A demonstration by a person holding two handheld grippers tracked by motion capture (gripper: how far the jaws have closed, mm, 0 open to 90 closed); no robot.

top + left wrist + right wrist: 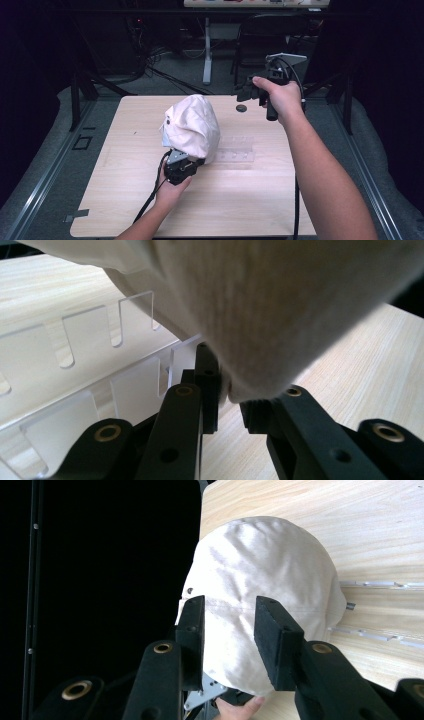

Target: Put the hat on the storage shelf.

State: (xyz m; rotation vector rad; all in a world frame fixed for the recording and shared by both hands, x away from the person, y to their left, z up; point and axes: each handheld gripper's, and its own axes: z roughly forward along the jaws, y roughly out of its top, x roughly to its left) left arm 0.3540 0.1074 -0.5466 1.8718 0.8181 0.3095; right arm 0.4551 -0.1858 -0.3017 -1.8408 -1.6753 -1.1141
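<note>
Your left gripper (230, 400) sits nearest, its jaws pinched tight on the lower edge of the cream cap (192, 127), which bulges above the fingers (207, 385) and over the clear slotted rack (75, 370) on the table (125, 200). Your right gripper (230, 630) hovers well apart from the cap, jaws spread with nothing between them.

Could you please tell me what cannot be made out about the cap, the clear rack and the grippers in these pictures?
- High view: the cream cap covers the left gripper tips and one end of the clear slotted rack.
- Left gripper view: the cap's full shape runs past the top edge; its brim cannot be told.
- High view: the small dark round thing is too small to identify; the hand hides the right gripper tips.
</note>
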